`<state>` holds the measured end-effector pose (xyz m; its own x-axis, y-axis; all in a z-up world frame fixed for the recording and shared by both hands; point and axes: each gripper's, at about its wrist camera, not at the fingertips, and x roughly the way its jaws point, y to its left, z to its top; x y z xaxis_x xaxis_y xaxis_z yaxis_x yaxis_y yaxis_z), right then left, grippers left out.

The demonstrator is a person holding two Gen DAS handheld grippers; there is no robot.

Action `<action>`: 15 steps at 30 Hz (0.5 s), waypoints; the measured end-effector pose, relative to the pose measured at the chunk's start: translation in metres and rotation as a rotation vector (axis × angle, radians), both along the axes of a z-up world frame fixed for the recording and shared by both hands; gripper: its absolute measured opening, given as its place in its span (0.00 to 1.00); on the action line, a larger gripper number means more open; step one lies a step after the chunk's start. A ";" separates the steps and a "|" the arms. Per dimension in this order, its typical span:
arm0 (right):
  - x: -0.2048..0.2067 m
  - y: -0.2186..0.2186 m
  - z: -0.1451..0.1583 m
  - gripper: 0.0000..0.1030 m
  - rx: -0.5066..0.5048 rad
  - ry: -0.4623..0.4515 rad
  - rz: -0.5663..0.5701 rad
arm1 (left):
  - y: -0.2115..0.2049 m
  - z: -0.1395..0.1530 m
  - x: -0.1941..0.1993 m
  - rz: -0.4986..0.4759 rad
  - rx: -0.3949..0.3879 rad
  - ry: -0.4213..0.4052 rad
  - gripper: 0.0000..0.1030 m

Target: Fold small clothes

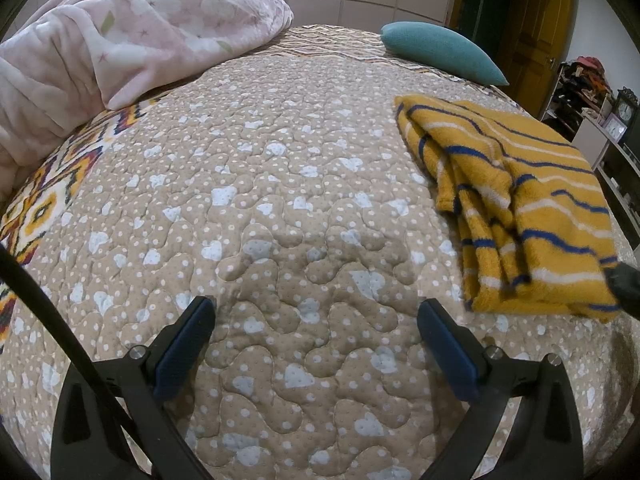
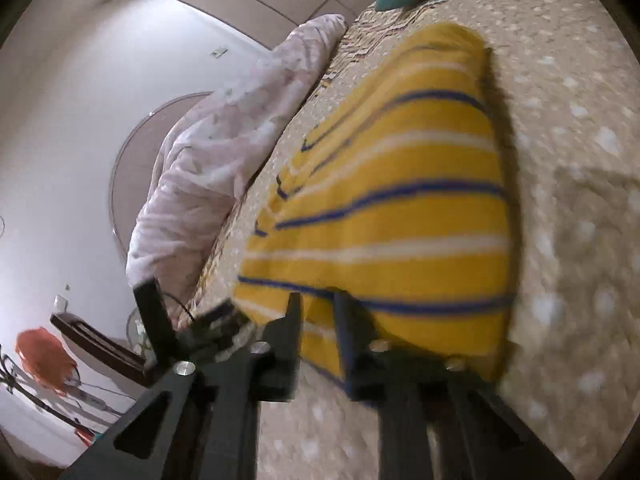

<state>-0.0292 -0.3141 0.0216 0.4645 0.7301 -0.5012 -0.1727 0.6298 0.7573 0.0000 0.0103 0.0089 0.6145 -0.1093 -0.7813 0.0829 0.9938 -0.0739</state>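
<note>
A folded yellow cloth with blue and white stripes [image 1: 520, 200] lies on the right side of the bed. The right wrist view shows the cloth [image 2: 400, 208] close up and blurred. My right gripper [image 2: 319, 312] is at its near edge, jaws nearly together with a fold of the yellow fabric pinched between them. A dark tip of that gripper [image 1: 624, 288] shows at the cloth's near right corner in the left wrist view. My left gripper [image 1: 316, 312] hovers open over the bare quilt, left of the cloth, with nothing between its blue pads [image 1: 184, 344].
A beige quilt with pale hearts [image 1: 280, 200] covers the bed. A crumpled pink blanket [image 1: 120, 40] lies at the far left, and a teal pillow [image 1: 440, 52] at the far right. Shelves and a wooden door [image 1: 536, 28] stand beyond the bed's right edge.
</note>
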 end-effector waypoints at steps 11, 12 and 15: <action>0.079 -0.037 0.037 0.44 -0.253 -0.044 -0.218 | 0.000 0.000 0.000 -0.001 0.001 0.000 0.98; 0.085 -0.037 0.026 0.44 -0.303 0.002 -0.239 | 0.000 0.000 0.000 -0.001 0.001 0.000 0.98; 0.061 -0.045 0.031 0.44 -0.262 -0.040 -0.279 | 0.000 0.000 0.000 -0.001 0.001 0.000 0.98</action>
<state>0.0320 -0.3590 0.0527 0.6501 0.4227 -0.6314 0.0065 0.8278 0.5609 0.0002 0.0104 0.0087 0.6142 -0.1091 -0.7816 0.0840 0.9938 -0.0727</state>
